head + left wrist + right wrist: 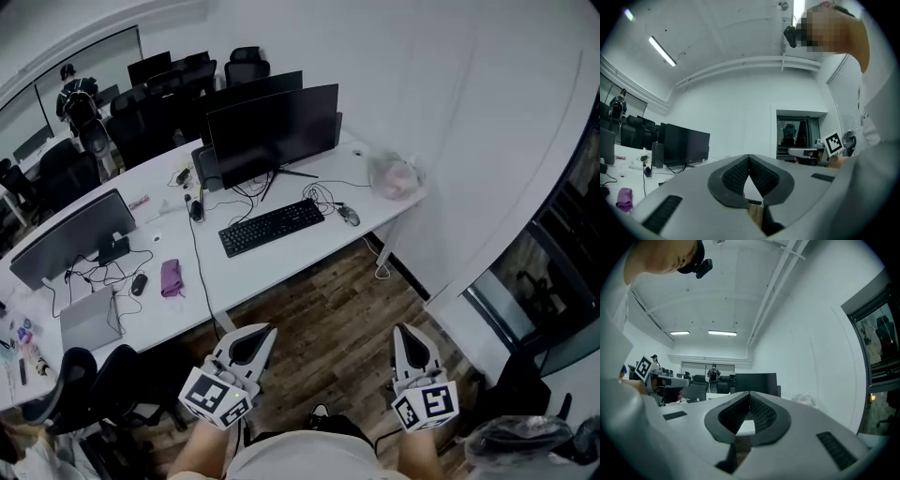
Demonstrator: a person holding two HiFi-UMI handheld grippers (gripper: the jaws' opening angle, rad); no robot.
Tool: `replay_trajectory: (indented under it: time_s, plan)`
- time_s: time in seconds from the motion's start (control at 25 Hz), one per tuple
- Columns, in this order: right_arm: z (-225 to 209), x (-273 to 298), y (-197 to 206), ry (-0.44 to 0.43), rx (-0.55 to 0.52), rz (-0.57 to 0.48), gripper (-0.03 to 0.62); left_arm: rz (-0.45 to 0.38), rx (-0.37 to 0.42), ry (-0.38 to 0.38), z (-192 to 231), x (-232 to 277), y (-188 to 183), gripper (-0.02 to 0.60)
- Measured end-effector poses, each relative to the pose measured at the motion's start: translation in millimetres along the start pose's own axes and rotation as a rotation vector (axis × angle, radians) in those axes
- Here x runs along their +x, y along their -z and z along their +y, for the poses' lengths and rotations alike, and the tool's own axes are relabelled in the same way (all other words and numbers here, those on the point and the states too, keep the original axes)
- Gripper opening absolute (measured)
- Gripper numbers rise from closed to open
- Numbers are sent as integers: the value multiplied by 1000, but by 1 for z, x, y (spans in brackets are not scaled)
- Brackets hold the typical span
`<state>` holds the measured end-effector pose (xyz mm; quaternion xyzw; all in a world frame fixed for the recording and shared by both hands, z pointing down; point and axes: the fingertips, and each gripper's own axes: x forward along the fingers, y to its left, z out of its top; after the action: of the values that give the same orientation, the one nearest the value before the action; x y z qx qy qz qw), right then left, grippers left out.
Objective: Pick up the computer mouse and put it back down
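Head view: mouse [349, 216] lying beside keyboard [272, 226], monitor [272, 131] standing behind on tabletop [281, 267].
Jaws: left gripper [261, 331], right gripper [403, 331] clenching empty.

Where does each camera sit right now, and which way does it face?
Head view: head-mounted, steeply down at desk, mouse, left gripper, right gripper; forearms show.
Left gripper view: on that gripper, level over its shut fingers toward the monitor; shirt at right.
Right gripper view: on that gripper, level over its shut fingers toward the monitor; sleeve at left.
Shared: both gripper views show that monitor.
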<state>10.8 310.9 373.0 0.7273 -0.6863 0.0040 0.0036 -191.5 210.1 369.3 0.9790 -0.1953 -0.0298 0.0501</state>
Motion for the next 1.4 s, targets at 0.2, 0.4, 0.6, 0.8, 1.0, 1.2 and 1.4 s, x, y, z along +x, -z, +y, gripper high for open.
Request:
replay_trajectory:
  time_s: [0.2,0.4,0.6,0.8,1.0,1.2,1.4]
  plan:
    - [-44,22,7,-23,8,6,20,8,2,-30,-3,49,9,8]
    - [-87,39,14,-31,36,11,20,20,0,-51,-6,89,13,8]
    - [-104,57,24,-48,72,17,20,49,10,-66,-1,110,17,8]
    - [-117,67,34,-42,80,33,20,47,8,-70,8,130,17,8]
    - [-142,88,34,9,72,27,20,39,3,-43,26,155,23,8]
    - [-149,127,26,18,43,17,20,21,-3,-21,59,182,21,8]
    - [-146,184,24,12,20,36,20,17,-21,-18,110,207,19,8]
